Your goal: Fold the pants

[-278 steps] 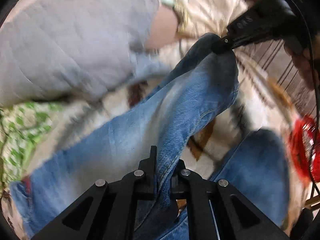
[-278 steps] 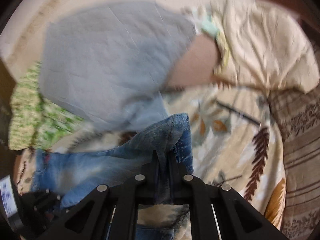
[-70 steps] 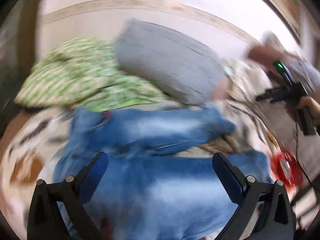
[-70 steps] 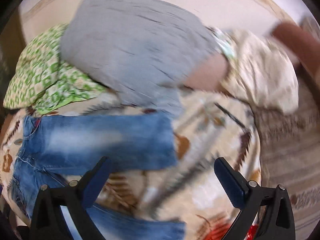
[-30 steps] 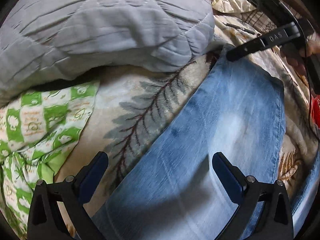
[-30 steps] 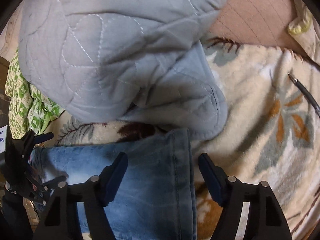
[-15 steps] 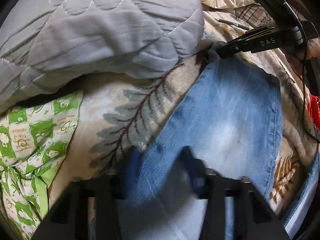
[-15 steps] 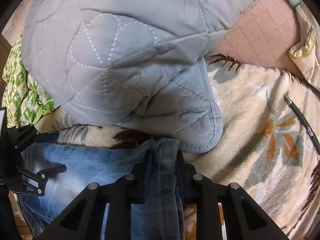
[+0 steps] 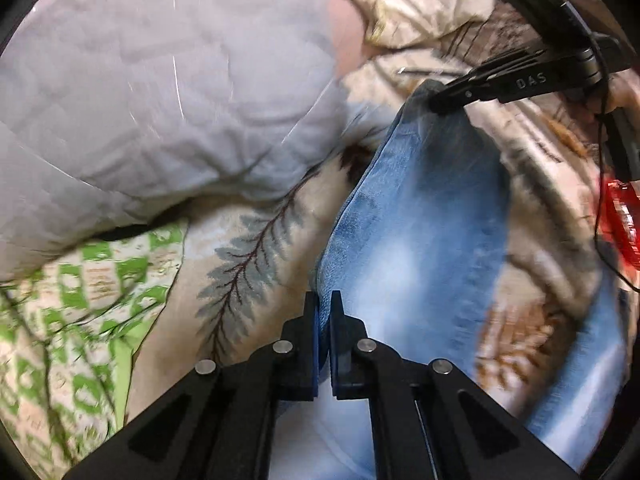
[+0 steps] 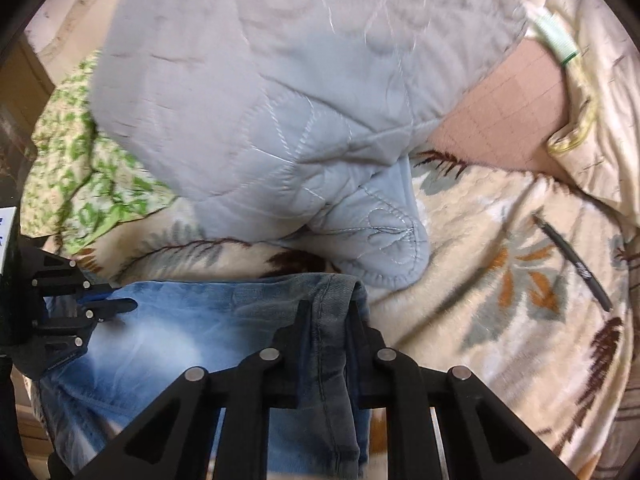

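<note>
From my left wrist camera, my left gripper (image 9: pixel 325 300) has just clamped down, its jaws nearly together on the edge of the jeans (image 9: pixel 420 240), a thin fold of denim pinched between them. The pant leg runs away from me across the leaf-patterned blanket (image 9: pixel 248 256) up to my right gripper (image 9: pixel 438 106), which bites the far corner of the leg. A grey quilt (image 9: pixel 160 100) is heaped at the upper left, with a green checked cloth (image 9: pixel 80 300) below it and something red (image 9: pixel 622 216) at the right edge. From my right wrist camera, my right gripper (image 10: pixel 325 308) has just closed on the hem of the jeans (image 10: pixel 180 332); a bunched wad of seam fills the gap between its jaws. The denim stretches left to my left gripper (image 10: pixel 116 306), which holds the same upper edge. The grey quilt (image 10: pixel 280 100) lies just beyond the hem, and a black pen (image 10: pixel 576 268) rests on the blanket (image 10: pixel 500 300) well to the right.
</note>
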Demonstrator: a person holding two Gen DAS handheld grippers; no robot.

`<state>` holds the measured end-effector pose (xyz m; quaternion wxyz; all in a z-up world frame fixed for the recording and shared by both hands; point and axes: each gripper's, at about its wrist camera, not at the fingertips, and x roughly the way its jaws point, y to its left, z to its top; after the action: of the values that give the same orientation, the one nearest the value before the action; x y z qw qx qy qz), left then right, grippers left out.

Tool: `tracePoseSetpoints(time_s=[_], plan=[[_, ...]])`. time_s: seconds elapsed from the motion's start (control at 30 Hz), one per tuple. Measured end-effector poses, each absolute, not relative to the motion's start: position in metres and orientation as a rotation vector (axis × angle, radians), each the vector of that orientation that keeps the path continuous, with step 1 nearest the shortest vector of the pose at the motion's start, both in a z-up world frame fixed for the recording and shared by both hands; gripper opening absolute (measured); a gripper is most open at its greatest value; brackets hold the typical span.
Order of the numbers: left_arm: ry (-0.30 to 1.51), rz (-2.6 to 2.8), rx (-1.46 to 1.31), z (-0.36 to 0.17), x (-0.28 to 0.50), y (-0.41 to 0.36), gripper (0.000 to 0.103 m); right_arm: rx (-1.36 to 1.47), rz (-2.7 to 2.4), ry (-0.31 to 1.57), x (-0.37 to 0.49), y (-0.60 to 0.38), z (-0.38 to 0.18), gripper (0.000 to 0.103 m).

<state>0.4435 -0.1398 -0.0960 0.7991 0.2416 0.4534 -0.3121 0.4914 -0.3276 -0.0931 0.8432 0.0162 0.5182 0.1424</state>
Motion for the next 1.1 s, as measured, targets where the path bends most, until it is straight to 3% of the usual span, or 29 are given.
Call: tracePoseSetpoints(time_s=[0.23, 0.4, 0.53, 0.7, 1.1], plan=[[0.796, -0.639, 0.569, -0.026, 0.327, -0.118, 0.003, 0.017, 0.344, 0.989, 0.403, -0.346, -0.036, 0.016], [0.698, -0.640, 0.590, -0.014, 0.237, -0.126, 0.003, 0.012, 0.353, 0.879, 0.303, -0.358, -0.012, 0.015], [0.660, -0.651, 0.645, -0.044, 0.157, -0.137, 0.003, -0.016, 0.334, 0.844, 0.220, -0.361, -0.023, 0.015], [0.733, -0.667, 0.657, -0.100, 0.110, -0.142, 0.003, 0.003, 0.343, 0.935, 0.150, -0.364, -0.071, 0.015], [0.894, -0.661, 0.493, -0.152, 0.120, -0.133, 0.003, 0.004, 0.338, 1.099, 0.102, -0.359, -0.141, 0.015]])
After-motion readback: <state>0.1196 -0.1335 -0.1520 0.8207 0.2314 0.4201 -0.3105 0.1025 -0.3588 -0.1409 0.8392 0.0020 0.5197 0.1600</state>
